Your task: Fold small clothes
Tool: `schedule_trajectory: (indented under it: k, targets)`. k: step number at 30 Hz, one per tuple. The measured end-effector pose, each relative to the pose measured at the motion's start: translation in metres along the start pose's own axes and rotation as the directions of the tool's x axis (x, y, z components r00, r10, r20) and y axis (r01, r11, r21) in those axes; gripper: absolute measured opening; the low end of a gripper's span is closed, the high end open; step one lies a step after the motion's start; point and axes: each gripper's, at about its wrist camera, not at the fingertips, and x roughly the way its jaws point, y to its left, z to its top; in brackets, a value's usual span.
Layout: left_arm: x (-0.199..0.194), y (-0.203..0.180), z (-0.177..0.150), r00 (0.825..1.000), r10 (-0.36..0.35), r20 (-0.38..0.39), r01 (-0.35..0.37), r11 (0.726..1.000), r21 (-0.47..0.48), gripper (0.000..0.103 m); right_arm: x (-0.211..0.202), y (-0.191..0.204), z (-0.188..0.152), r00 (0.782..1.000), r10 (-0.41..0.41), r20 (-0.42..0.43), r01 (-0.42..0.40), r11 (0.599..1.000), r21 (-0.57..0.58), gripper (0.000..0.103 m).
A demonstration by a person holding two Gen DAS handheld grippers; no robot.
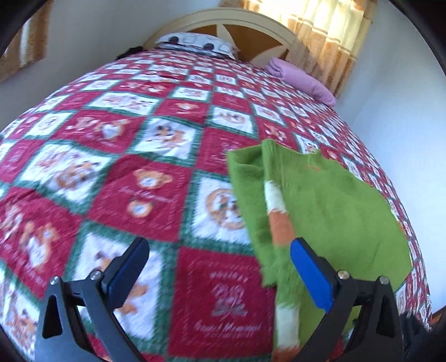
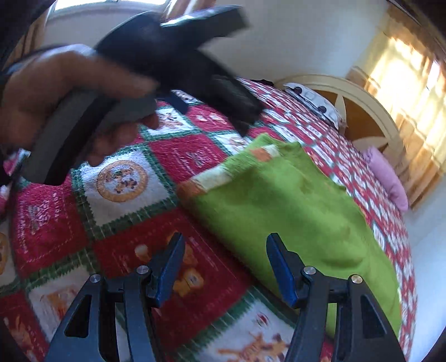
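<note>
In the left wrist view, the left claw (image 1: 220,278) sits at six o'clock with its blue-padded fingers (image 1: 310,275) spread wide, gripping nothing. Beneath it stretches the bedspread (image 1: 139,178), a quilt of red and white squares with teddy-bear prints and green borders, covering the bed. Toward four o'clock lies the green garment (image 1: 329,206), folded over on itself, with a white and orange striped band (image 1: 276,211) running along its left edge. The claw's right finger stands over that left edge; whether it touches the cloth cannot be told. At twelve o'clock a patterned pillow (image 1: 195,43) rests against the cream headboard (image 1: 231,21); at one o'clock a purple folded cloth (image 1: 303,79) lies at the bed's far corner, with curtains (image 1: 329,30) just behind it.

In the right wrist view, the person's left hand (image 2: 55,105) at ten o'clock holds the other gripper's handle, blurred, above the quilt. The right claw (image 2: 225,264) at six o'clock is likewise spread open and empty, its left finger over the bedspread (image 2: 125,222) and its right finger over the near edge of the green garment (image 2: 278,200), which lies flat from the centre toward four o'clock. The purple folded cloth (image 2: 387,178) shows at three o'clock.
</note>
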Motion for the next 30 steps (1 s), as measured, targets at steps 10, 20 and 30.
schedule_trajectory:
  k: [10,20,30]
  targets:
    - [0.038,-0.008,0.027,0.997,-0.074,-0.027,0.074,0.997,0.001,0.101,0.013,0.013,0.013,0.998,-0.069,0.015,0.069,0.998,-0.007,0.061]
    - [0.059,-0.019,0.036,0.987,-0.146,-0.071,0.151,0.986,0.072,0.018,0.018,0.014,0.013,0.999,0.031,0.008,-0.031,0.999,0.027,0.016]
    - [0.045,-0.011,0.053,0.962,-0.264,-0.074,0.257,0.962,-0.096,0.011,-0.022,-0.032,0.002,0.992,0.084,0.095,-0.102,0.975,0.199,0.010]
